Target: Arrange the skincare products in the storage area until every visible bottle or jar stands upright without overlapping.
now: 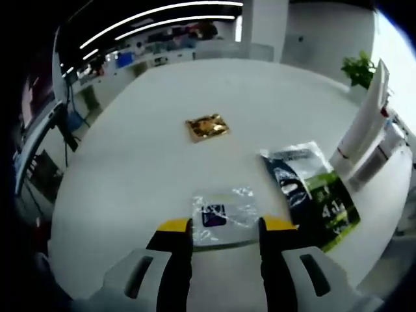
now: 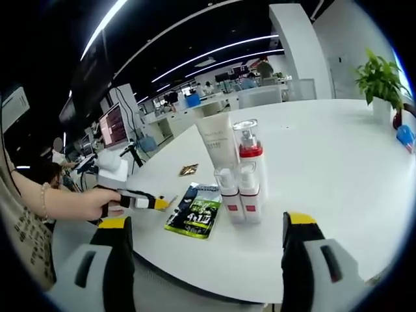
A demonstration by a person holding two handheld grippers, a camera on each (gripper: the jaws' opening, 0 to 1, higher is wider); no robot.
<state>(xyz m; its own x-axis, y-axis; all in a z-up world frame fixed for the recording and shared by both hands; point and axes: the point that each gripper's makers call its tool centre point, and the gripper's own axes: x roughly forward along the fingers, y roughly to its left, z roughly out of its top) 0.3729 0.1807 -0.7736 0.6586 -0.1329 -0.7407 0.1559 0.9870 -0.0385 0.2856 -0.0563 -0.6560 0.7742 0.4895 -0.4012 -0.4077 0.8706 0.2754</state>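
- Your left gripper [image 1: 224, 227] hangs over the near edge of the desk [image 1: 130, 162], jaws a little apart and holding nothing; a clear sachet [image 1: 224, 213] lies flat on the desk just past the yellow tips.
- Beyond the sachet, toward the middle of the desk, lies a gold packet [image 1: 207, 126], well apart from everything else.
- A dark sachet [image 1: 296, 170] lies flat toward the desk's right edge, overlapping a green pack [image 1: 335, 208] beside it.
- Your right gripper [image 2: 207, 224] is wide open and empty, at the desk's near edge.
- Straight ahead of it the bottles stand upright in a tight cluster: a white tube [image 2: 218, 140] at the back, a red-collared pump bottle [image 2: 250, 153] beside it, and two small white bottles [image 2: 239, 195] in front, touching each other.
- The green pack lies flat just left of the cluster.
- In the right gripper view your hand [image 2: 104, 200] holds the left gripper at the desk's left edge.
- A potted plant [image 2: 380, 84] stands at the far right edge.
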